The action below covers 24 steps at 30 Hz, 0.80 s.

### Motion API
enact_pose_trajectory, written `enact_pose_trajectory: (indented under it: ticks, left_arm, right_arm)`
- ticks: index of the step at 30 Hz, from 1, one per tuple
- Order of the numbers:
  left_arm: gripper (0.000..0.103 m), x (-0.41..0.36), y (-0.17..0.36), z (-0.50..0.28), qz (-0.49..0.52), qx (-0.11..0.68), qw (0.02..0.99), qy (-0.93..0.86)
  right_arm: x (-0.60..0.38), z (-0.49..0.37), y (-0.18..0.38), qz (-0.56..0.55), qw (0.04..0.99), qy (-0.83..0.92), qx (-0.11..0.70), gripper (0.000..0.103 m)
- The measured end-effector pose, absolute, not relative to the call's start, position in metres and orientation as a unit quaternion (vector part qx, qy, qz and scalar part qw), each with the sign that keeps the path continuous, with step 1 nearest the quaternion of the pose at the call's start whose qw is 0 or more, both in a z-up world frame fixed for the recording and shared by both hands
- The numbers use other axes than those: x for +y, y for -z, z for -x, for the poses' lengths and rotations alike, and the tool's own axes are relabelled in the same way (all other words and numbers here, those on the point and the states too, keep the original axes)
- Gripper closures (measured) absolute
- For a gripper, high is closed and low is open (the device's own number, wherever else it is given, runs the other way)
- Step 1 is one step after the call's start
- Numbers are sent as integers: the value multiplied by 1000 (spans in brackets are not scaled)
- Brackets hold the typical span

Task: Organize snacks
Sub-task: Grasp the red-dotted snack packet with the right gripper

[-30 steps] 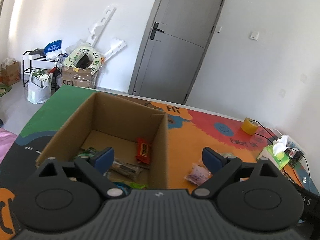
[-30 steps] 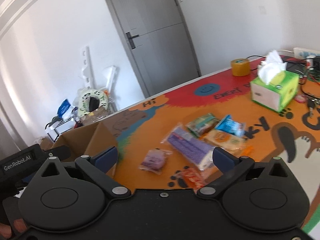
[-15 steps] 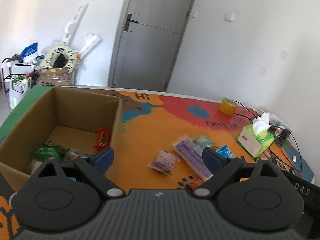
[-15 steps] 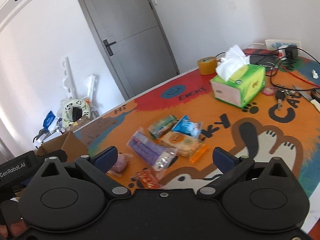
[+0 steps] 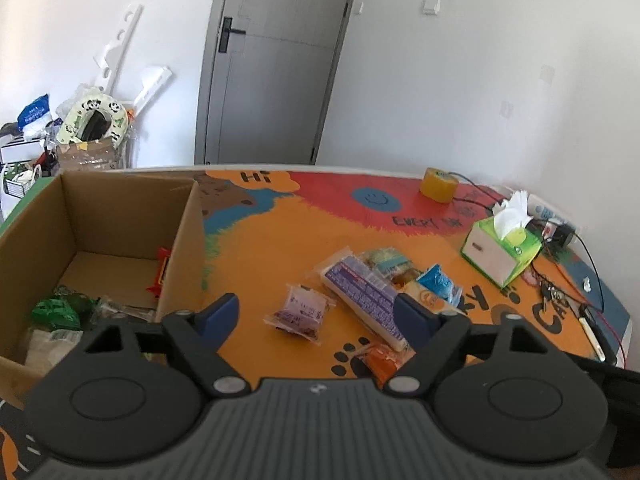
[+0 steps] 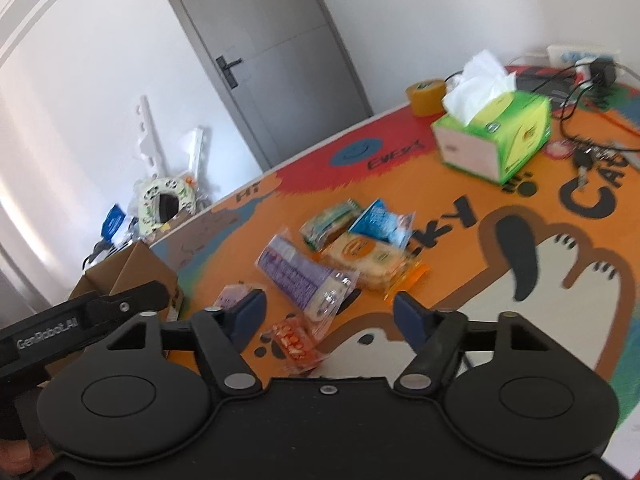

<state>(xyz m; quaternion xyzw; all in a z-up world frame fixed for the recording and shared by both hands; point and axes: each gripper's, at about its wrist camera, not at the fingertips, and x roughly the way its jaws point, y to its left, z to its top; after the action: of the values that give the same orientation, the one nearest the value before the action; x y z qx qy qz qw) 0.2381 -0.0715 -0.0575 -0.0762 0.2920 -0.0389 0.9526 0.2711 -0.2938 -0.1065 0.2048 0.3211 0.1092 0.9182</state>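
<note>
A cardboard box point(image 5: 188, 240) stands at the table's left and holds several snacks, among them a red pack point(image 5: 162, 276) and a green pack point(image 5: 56, 310). Loose snacks lie on the orange mat: a small purple pack point(image 5: 302, 314), a long purple pack point(image 5: 362, 300), a blue pack point(image 5: 438, 282), a red-orange pack point(image 5: 382, 362). My left gripper point(image 5: 316, 318) is open and empty above the small purple pack. My right gripper point(image 6: 328, 314) is open and empty above the red-orange pack point(image 6: 294, 344), near the long purple pack point(image 6: 304, 276), the yellow pack point(image 6: 364, 256) and the box point(image 6: 132, 272).
A green tissue box point(image 5: 502, 248) and a yellow tape roll point(image 5: 438, 184) stand at the right back, also in the right wrist view: tissue box point(image 6: 496, 136), tape roll point(image 6: 426, 96). Cables, keys point(image 6: 586, 158) and a power strip lie by the right wall. A grey door is behind.
My left gripper has swung right from over the box to above the loose snacks. My right gripper has moved closer and lower towards the snack pile. Both stay open.
</note>
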Motion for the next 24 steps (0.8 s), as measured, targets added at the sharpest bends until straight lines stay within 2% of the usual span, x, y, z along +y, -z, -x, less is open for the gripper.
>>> enact_pose_trajectory:
  ticks: [4, 6, 9, 18, 22, 24]
  left_arm:
    - [32, -73, 62, -243, 69, 298, 951, 41]
    - [39, -73, 65, -246, 66, 303, 950, 39]
    - [43, -71, 68, -250, 68, 308, 948, 39]
    - [44, -75, 78, -264, 63, 316, 946, 38]
    - [44, -77, 84, -272, 61, 324, 943, 39]
    - [44, -79, 88, -276, 59, 327, 942, 37]
  right_arm:
    - [-286, -277, 112, -205, 912, -121, 334, 46]
    - [-283, -281, 115, -213, 906, -129, 343, 51]
    - [-276, -288, 119, -213, 902, -135, 352, 57]
    - [-257, -303, 136, -197, 895, -142, 374, 58]
    - [-259, -303, 141, -199, 893, -146, 376, 70]
    - [-265, -302, 142, -206, 892, -147, 375, 79]
